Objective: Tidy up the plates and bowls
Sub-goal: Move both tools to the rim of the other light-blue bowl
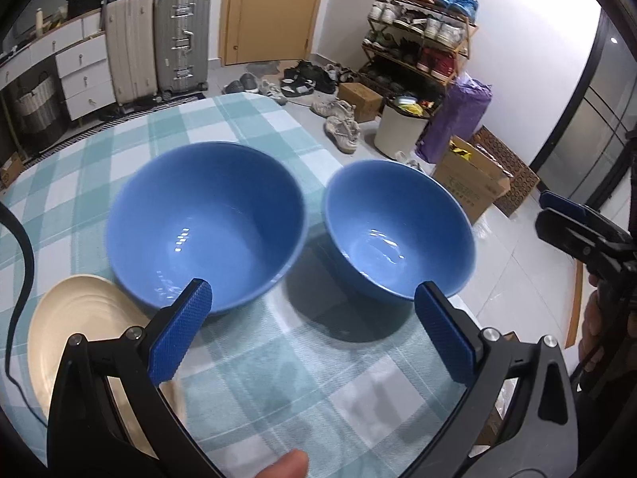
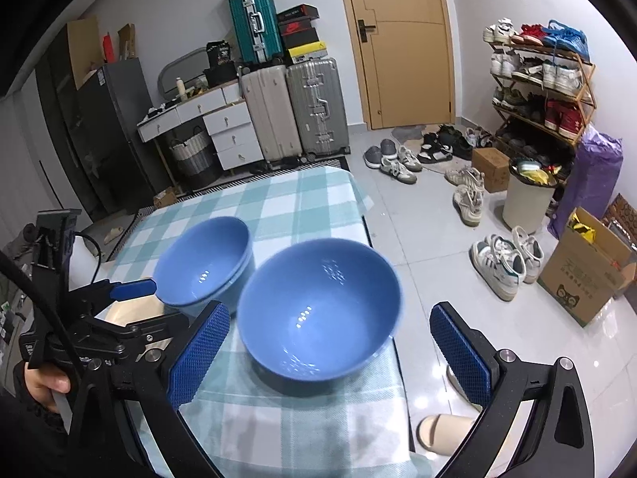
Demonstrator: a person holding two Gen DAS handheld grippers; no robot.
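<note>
**Blue bowls ahead of two wide-spread grippers**

Blue glazed ceramic fills the middle of both views. From the left wrist camera, the left gripper [image 1: 312,332] hangs above the checked tablecloth [image 1: 278,378] with its jaws spread wide and nothing between them. Just beyond its left fingertip sits the larger blue bowl [image 1: 207,223], upright; in the right wrist view this one looks to be two bowls nested, a second rim showing below the first. Just beyond its right fingertip sits the smaller blue bowl [image 1: 398,235], also upright, near the table's right edge. The two stand side by side with a narrow gap between them. A cream plate [image 1: 75,338] lies under the gripper's left finger, its far edge tucked just beside the larger bowl's base.

From the right wrist camera, the right gripper [image 2: 330,352] is likewise wide apart and holds nothing. The single blue bowl [image 2: 318,310] sits straight ahead between its fingertips, and the stacked bowls [image 2: 205,265] stand further off to its left. The left gripper [image 2: 133,288] shows at the left edge over the plate [image 2: 131,308].
</note>
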